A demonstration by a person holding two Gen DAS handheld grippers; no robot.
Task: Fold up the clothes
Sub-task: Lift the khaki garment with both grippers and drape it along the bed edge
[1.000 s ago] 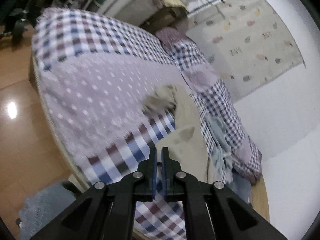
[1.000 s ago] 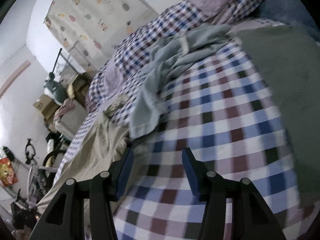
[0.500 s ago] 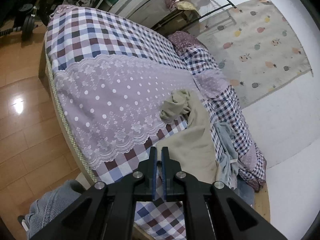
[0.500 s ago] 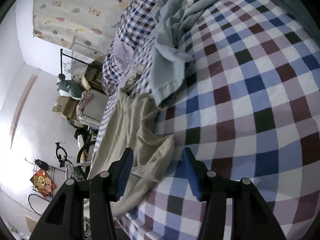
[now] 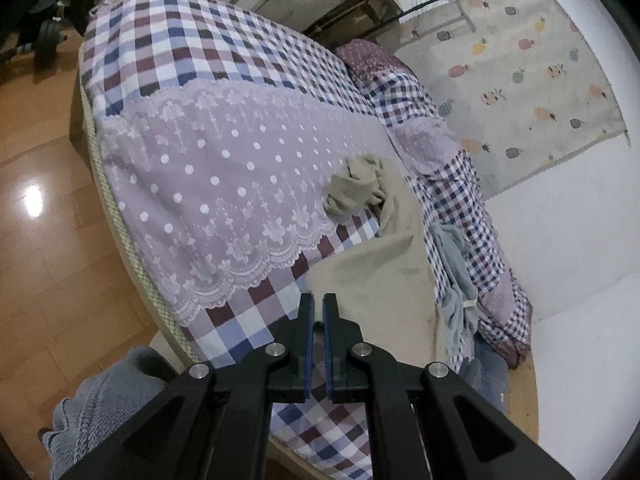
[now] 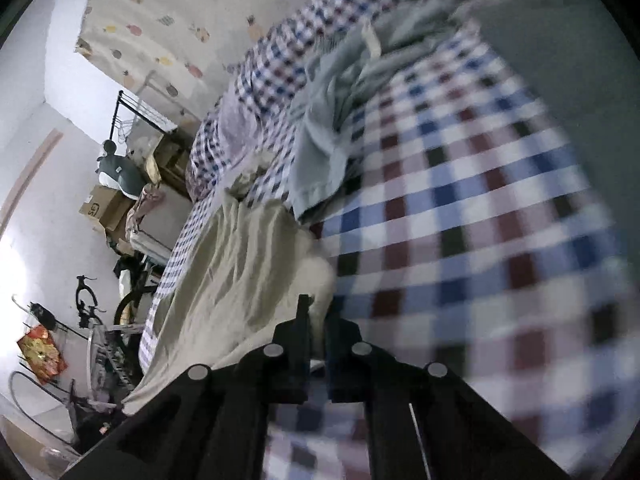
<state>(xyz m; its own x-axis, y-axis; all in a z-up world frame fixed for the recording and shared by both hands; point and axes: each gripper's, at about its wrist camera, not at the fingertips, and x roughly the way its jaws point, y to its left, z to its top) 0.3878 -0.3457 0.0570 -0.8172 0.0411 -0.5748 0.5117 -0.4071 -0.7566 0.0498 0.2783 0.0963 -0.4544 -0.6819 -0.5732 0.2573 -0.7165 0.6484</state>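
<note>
While both clamp, beige garment (image 5: 384, 272) sags.

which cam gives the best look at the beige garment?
Left wrist: sharp, and the beige garment shows from its bunched far end to the corner at the left gripper. Right wrist shows the near part, motion-blurred, with an edge in the shut right gripper.

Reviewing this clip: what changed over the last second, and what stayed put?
The right hand-held gripper slid across the checked bedspread to the beige garment and its jaws have just closed on that garment's near edge. The left hand-held gripper stayed shut on the beige garment's other corner, sinking slightly. The grey-blue garment lies where it did.
</note>
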